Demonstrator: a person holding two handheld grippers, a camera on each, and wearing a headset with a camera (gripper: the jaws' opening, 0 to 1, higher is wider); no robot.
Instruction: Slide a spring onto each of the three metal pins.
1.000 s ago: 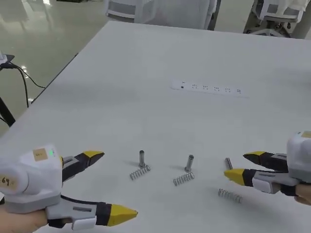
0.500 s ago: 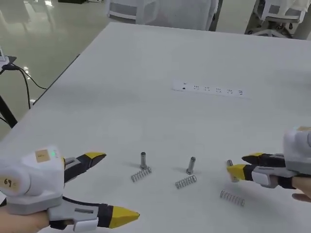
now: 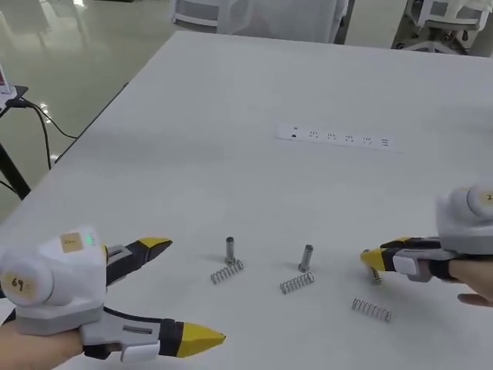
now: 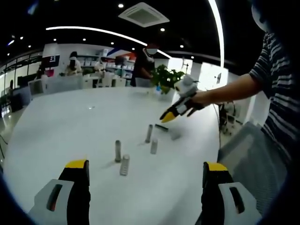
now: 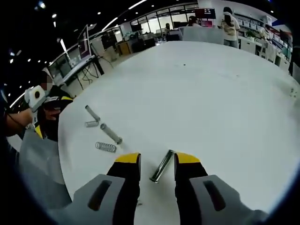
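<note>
Now right tongs barely open, pin between jaws, slight gaps showing, no grip yet; close squarely mid-shaft; left tongs wide open, empty.

The white table carries 3 metal pins, 3 springs lying beside them, and a power strip farther back.

White workbench, glossy floor, ceiling strip lights.

Bright, even overhead light, soft short shadows; both gripper views bend strongly at their edges
</note>
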